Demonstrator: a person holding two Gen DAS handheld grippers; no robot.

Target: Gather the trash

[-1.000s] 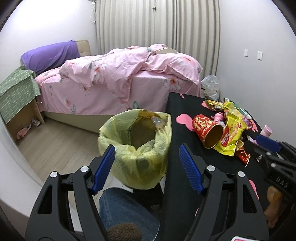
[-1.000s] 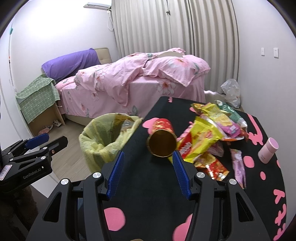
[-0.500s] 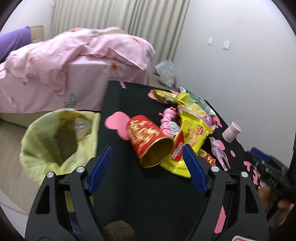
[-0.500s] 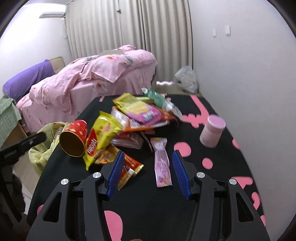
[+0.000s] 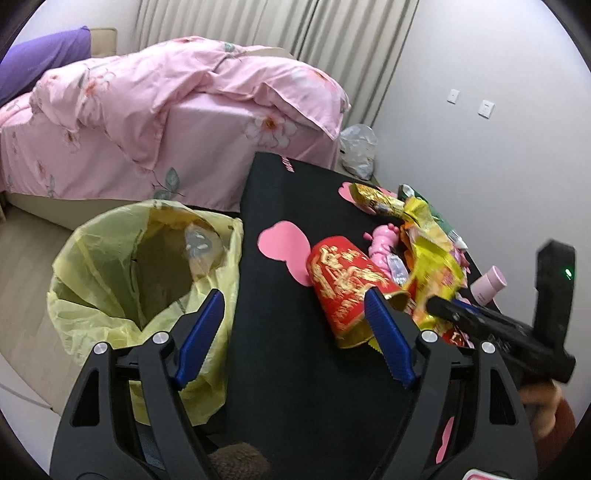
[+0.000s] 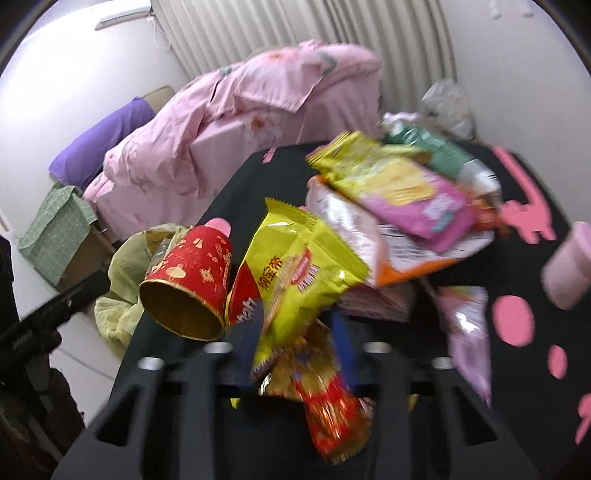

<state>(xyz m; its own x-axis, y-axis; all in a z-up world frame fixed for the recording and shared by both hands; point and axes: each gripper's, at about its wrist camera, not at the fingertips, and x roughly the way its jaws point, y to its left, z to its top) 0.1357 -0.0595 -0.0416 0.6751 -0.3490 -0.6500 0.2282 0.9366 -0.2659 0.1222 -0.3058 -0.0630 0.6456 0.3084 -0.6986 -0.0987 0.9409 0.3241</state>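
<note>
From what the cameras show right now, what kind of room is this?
Most likely a bedroom at home. A bed with a pink floral duvet and a purple pillow stands before long curtains. A black table nearby carries snack wrappers, with a yellow-lined trash bin beside it.

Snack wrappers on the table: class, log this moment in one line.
left gripper: open, empty | right gripper: closing around wrappers | red cup: lying on table | bin: beside table

My left wrist view is sharp and evenly lit by soft indoor light, with only faint shadows. My right wrist view smears with motion blur, worst on the snack wrappers [image 6: 306,266]. Both fisheye frames bend the curtains [image 5: 295,33] and darken at the corners.
</note>
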